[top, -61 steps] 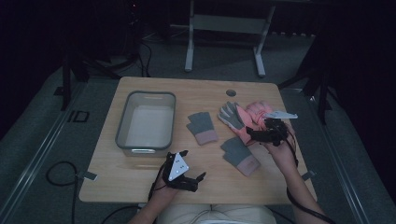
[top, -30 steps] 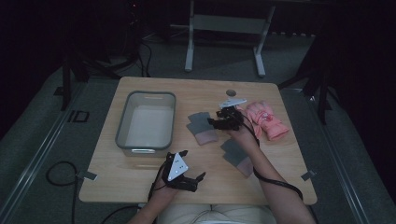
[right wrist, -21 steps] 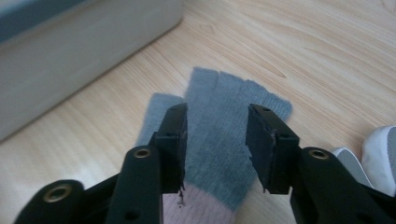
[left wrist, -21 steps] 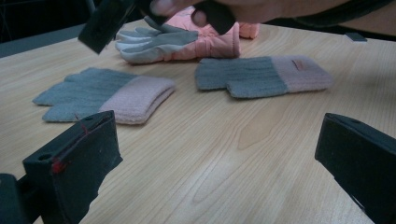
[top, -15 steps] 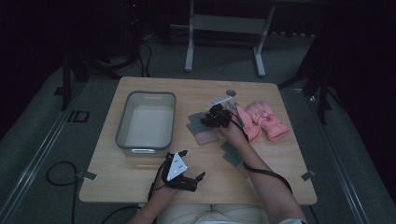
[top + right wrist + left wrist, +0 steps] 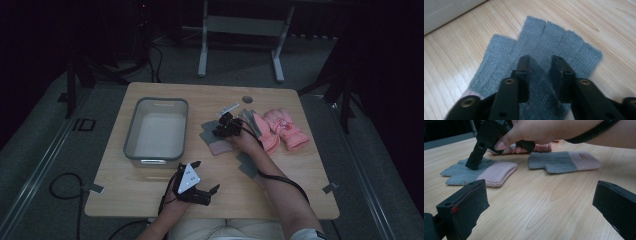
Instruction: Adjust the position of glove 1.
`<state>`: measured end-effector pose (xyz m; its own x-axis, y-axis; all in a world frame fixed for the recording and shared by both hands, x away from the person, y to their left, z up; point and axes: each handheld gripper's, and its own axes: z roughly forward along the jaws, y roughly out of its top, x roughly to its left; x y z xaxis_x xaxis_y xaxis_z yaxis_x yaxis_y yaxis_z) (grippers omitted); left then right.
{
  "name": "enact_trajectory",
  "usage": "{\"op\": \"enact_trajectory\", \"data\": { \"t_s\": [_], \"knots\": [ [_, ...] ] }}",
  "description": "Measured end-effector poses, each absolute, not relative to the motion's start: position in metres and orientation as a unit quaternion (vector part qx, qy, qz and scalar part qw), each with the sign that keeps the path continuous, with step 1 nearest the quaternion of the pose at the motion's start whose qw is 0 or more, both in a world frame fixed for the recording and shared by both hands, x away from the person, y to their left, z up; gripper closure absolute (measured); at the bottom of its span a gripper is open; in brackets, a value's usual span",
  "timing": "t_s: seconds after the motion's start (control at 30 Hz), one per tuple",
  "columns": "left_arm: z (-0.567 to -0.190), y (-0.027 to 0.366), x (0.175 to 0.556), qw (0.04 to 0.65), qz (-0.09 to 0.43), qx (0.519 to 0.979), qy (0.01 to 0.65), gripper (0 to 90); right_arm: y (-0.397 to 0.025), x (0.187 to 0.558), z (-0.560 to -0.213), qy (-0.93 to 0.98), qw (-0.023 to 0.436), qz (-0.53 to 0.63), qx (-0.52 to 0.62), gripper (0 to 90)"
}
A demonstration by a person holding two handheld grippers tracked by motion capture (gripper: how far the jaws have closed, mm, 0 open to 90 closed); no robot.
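Note:
A grey knit fingerless glove (image 6: 214, 138) with a pink cuff lies flat at the table's middle. My right gripper (image 6: 221, 131) presses down on its grey part. In the right gripper view the right gripper (image 6: 540, 62) has its jaws nearly together, with a raised fold of the glove (image 6: 564, 42) pinched between them. A second grey and pink glove (image 6: 247, 165) lies nearer me, partly under the right forearm. My left gripper (image 6: 206, 176) rests near the front edge, open and holding nothing. From the left gripper (image 6: 539, 192) both gloves (image 6: 486, 171) (image 6: 559, 162) lie ahead.
A grey plastic bin (image 6: 131, 135) stands to the left of the gloves, its corner (image 6: 446, 10) close to the pinched glove. A pair of pink gloves (image 6: 285, 127) lies at the right. A round hole (image 6: 247, 99) marks the table's far edge.
My right gripper has moved left from the pink gloves to the grey glove and come down on it. The left gripper has stayed put.

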<state>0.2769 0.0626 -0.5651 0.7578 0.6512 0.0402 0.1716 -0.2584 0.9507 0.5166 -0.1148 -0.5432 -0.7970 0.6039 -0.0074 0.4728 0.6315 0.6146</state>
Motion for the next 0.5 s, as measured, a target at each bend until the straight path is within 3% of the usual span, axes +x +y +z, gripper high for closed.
{"op": "enact_trajectory", "data": {
  "t_s": [0.07, 0.13, 0.3, 0.5],
  "knots": [
    [-0.565, 0.063, 0.277, 0.548, 0.217, 0.76, 0.272, 0.0, -0.115, 0.517, -0.542, 0.896, 0.101, 0.301, 0.311, 81.6],
    [-0.565, 0.064, 0.277, 0.549, 0.217, 0.759, 0.274, 0.0, -0.113, 0.516, -0.542, 0.891, 0.1, 0.302, 0.324, 84.1],
    [-0.565, 0.063, 0.277, 0.548, 0.222, 0.758, 0.275, 0.0, -0.114, 0.506, -0.529, 0.869, 0.104, 0.31, 0.371, 85.6],
    [-0.565, 0.063, 0.276, 0.546, 0.227, 0.758, 0.275, 0.0, -0.124, 0.469, -0.481, 0.835, 0.116, 0.357, 0.403, 85.8]
  ]
}}
